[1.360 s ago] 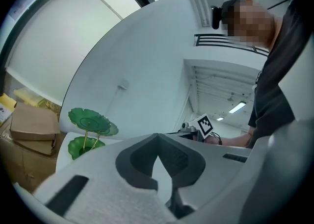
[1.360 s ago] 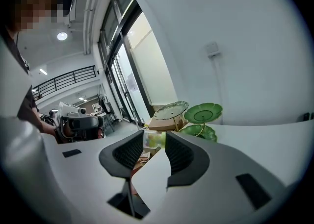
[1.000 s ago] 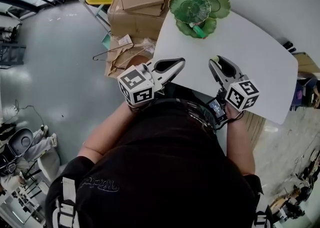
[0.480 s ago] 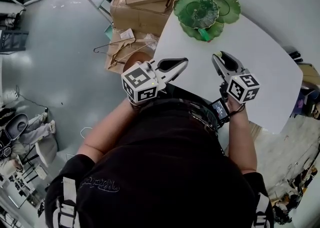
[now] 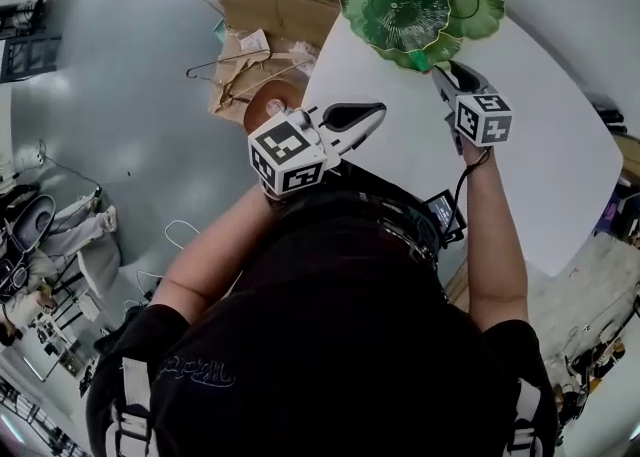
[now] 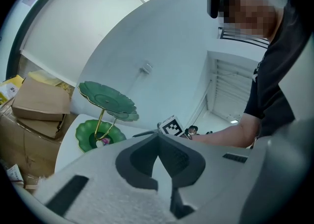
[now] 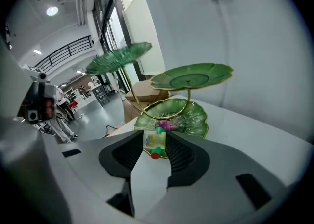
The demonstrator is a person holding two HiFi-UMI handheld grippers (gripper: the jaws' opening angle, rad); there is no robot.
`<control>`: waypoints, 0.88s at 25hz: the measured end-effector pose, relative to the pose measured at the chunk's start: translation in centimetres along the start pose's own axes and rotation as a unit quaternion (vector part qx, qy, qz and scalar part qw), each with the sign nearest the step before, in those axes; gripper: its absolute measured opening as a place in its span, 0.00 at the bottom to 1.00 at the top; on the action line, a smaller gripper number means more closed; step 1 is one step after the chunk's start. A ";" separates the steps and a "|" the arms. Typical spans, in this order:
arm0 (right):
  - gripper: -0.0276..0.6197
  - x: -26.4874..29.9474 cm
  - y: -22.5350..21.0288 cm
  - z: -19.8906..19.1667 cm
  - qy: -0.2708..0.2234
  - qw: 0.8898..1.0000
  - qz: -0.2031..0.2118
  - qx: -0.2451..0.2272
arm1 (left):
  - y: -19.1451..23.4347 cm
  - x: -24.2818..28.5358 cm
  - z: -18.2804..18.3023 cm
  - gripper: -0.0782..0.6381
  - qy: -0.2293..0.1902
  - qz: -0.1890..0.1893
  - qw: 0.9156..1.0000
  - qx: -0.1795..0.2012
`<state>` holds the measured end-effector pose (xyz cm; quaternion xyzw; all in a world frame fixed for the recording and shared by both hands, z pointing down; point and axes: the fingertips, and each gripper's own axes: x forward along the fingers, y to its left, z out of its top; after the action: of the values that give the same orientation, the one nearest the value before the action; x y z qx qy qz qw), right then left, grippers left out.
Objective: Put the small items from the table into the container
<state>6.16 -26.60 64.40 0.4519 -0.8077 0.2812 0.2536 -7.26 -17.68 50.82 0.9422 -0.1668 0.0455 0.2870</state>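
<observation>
The right gripper [image 7: 156,137] is pointing down with jaws spread and empty at the small coloured pieces [image 7: 156,152] by the near rim of the green tiered leaf dish [image 5: 400,7], probably lining up a pick. The left gripper [image 5: 372,113], jaws closed on nothing, is hovering by the white table's [image 5: 540,145] near left edge, seemingly leaving room.

I'm working toward a green lotus-leaf stand [image 5: 395,5]. It has three gold-rimmed leaf dishes on thin gold stems and stands upright at the far corner of the white table [image 5: 520,145]. Its lowest dish [image 7: 194,115] rests on the tabletop and holds a small purple item [image 7: 167,125]. At that dish's near edge I make out a clear wrapped piece [image 7: 150,141] with a tiny red-and-green item [image 7: 155,154] just in front of it. I cannot tell whether they lie on the rim or on the table beside it.
</observation>
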 end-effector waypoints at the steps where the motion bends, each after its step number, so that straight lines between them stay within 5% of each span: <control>1: 0.27 1.0 -0.9 -0.7 0.009 1.000 -0.002 0.003 | 0.2 0.1 -0.3 0.11 0.003 0.004 1.000 -0.002; 9: 0.27 4.7 -3.7 -4.5 0.067 0.997 -0.013 -0.023 | 1.3 -0.1 -1.7 0.11 0.019 0.026 0.999 -0.014; 22: 0.27 0.5 -1.3 -1.4 0.000 1.000 -0.017 -0.022 | -0.2 -2.4 -1.0 0.12 0.002 0.030 1.000 -0.001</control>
<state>7.27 -26.50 65.99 0.4597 -0.8059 0.2595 0.2682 -9.42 -16.24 51.12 0.9366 -0.1941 0.0554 0.2863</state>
